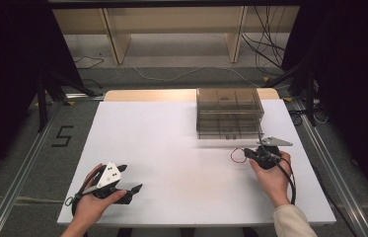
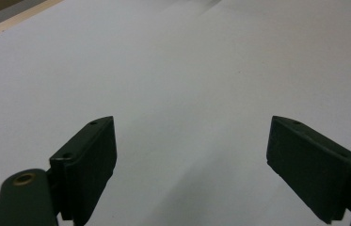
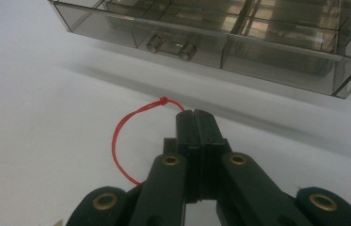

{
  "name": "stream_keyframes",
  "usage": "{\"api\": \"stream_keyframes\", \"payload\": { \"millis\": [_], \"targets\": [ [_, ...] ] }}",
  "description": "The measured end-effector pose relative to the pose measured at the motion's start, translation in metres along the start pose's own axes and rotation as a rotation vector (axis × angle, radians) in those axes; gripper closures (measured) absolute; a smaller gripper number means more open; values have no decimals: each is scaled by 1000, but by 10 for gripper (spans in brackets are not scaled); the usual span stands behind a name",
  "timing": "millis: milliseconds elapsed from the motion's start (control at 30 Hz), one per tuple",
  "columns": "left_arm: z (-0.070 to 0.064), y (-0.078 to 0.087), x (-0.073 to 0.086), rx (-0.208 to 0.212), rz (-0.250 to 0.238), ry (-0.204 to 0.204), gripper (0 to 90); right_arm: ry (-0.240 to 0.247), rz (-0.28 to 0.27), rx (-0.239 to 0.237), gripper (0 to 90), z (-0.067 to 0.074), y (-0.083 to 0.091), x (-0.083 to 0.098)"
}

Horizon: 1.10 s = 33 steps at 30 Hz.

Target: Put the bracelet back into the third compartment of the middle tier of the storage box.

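My right gripper point(image 3: 195, 115) has its jaws pressed flat together, pinching a thin red cord loop point(image 3: 116, 136). In the right gripper view the loop bows out to the left of the jaws, its small knot up near their tips. I read the grip as closed on one side of the loop so the rest hangs free and can be carried or dropped cleanly. In the high view this gripper point(image 1: 248, 152) sits right of centre, just below the smoky clear drawer box point(image 1: 228, 112), whose lowest drawer knob point(image 3: 171, 45) faces me in the upper middle of the right gripper view. That suggests the loop is bound for a drawer. My left gripper point(image 2: 192, 155) stands wide with nothing between its jaws, parked at lower left in the high view point(image 1: 133, 189) over the white desk point(image 1: 171, 148), well apart and free to pull a drawer.
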<state>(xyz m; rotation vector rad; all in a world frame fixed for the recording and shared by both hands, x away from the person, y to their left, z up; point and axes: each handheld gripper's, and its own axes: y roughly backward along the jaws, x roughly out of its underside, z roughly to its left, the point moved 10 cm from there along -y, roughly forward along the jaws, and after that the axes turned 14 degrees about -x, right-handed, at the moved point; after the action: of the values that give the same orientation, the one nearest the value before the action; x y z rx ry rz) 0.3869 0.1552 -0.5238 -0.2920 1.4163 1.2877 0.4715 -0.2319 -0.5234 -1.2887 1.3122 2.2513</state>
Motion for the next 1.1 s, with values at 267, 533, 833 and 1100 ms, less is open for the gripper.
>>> {"api": "stream_keyframes", "payload": {
  "millis": [267, 533, 833, 1100],
  "targets": [
    [0, 0, 0, -2, 0, -3, 166, -3, -15, 7, 900, -2, 4, -4],
    [-1, -1, 0, 0, -1, -2, 166, 9, -22, 12, 900, -2, 7, -9],
    [-1, -1, 0, 0, -1, -3, 166, 2, -37, 22, 900, -7, 12, -14],
    [-1, -1, 0, 1, -1, -2, 166, -5, -50, 30, 900, -11, 15, -18]
  ]
}}
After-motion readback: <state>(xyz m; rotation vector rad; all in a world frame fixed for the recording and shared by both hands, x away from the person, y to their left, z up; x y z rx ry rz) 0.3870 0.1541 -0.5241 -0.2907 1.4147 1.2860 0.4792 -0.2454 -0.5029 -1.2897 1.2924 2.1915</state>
